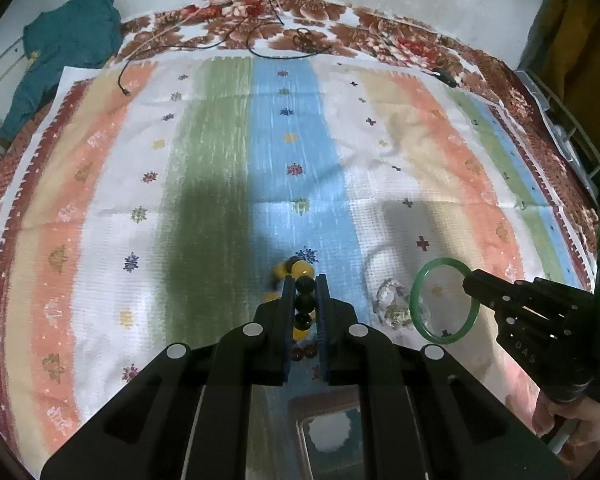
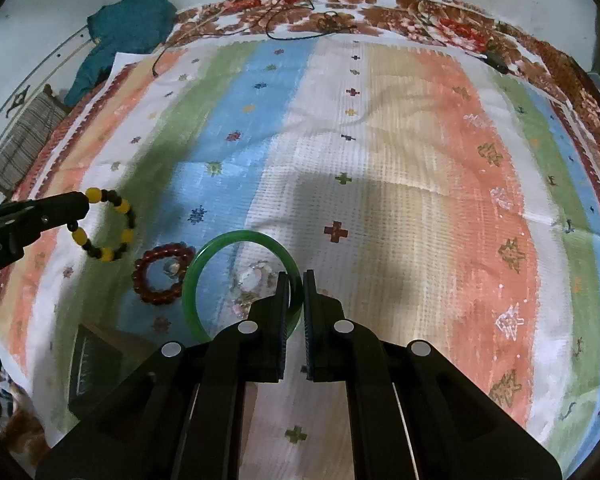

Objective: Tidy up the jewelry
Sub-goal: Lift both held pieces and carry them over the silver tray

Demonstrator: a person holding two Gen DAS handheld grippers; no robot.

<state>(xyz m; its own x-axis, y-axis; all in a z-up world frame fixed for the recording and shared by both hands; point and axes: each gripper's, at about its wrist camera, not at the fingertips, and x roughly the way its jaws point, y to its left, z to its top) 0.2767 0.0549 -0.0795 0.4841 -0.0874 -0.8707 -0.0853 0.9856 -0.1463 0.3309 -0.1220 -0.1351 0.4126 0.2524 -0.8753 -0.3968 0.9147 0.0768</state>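
The left hand-held gripper (image 1: 304, 280) was clamped on a yellow-and-black beaded bracelet (image 1: 304, 300). Its own view showed only a short run of beads between the fingers; the right wrist view showed the whole loop (image 2: 108, 226) hanging from the tips, lifted over the striped cloth (image 2: 380, 140). Only that view showed the dark red beaded bracelet (image 2: 162, 266) whole — it lay flat on the cloth near its near edge, just beside the green bangle (image 2: 236, 280). The right hand-held gripper (image 2: 296, 280) was closed on the bangle's rim. A clear crystal piece (image 1: 392, 304) lay beside the bangle. The cloth covered a floral bedspread (image 1: 320, 28) on a bed — a teal garment (image 1: 68, 40) sat at its far left corner, and black cables (image 1: 268, 20) trailed across its far edge.
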